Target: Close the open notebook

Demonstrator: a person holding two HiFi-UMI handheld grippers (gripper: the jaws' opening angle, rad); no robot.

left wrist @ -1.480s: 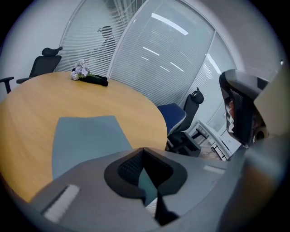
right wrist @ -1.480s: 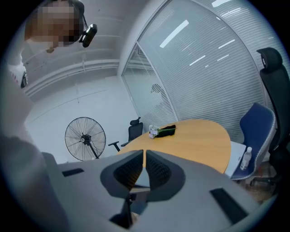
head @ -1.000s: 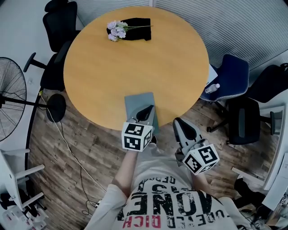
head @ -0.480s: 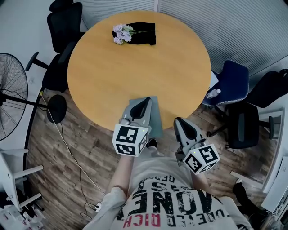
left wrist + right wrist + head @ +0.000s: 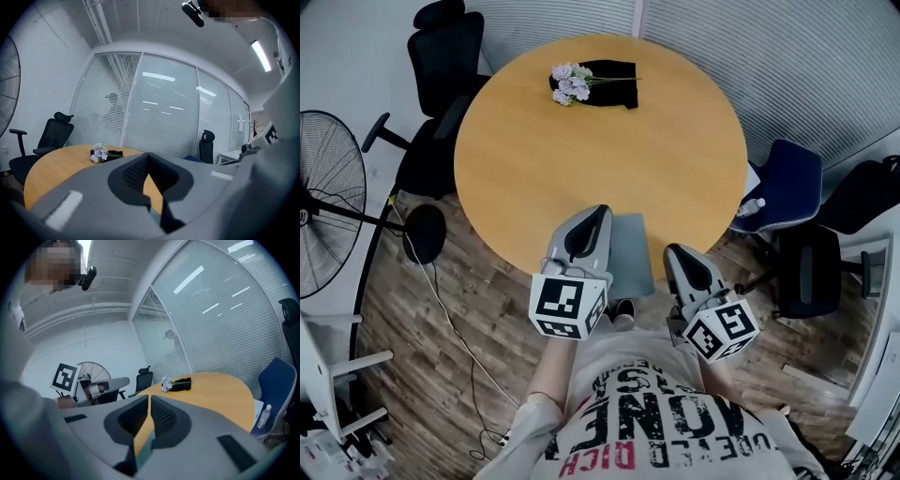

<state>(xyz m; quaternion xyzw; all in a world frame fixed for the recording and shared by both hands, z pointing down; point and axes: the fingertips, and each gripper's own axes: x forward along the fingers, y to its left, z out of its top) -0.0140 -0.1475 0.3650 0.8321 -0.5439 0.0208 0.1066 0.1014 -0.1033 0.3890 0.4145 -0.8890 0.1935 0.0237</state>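
Note:
A grey notebook (image 5: 633, 253) lies closed at the near edge of the round wooden table (image 5: 581, 150). My left gripper (image 5: 602, 210) hovers over the notebook's left side with its jaws shut and nothing between them; in the left gripper view its tips (image 5: 149, 154) meet, pointing across the table (image 5: 56, 166). Just right of the notebook, at the table's rim, my right gripper (image 5: 673, 251) is also shut and empty. In the right gripper view its jaw tips (image 5: 149, 397) touch, and the left gripper's marker cube (image 5: 65, 376) shows at the left.
A bunch of lilac flowers (image 5: 567, 82) lies on a black cloth (image 5: 614, 71) at the table's far side. A standing fan (image 5: 328, 197) and a black chair (image 5: 441, 56) are at the left. At the right a blue chair (image 5: 787, 183) holds a bottle (image 5: 752, 207).
My left gripper has risen off the notebook and moved a little forward over it, still shut. The right gripper has shifted slightly. The notebook stays flat and closed.

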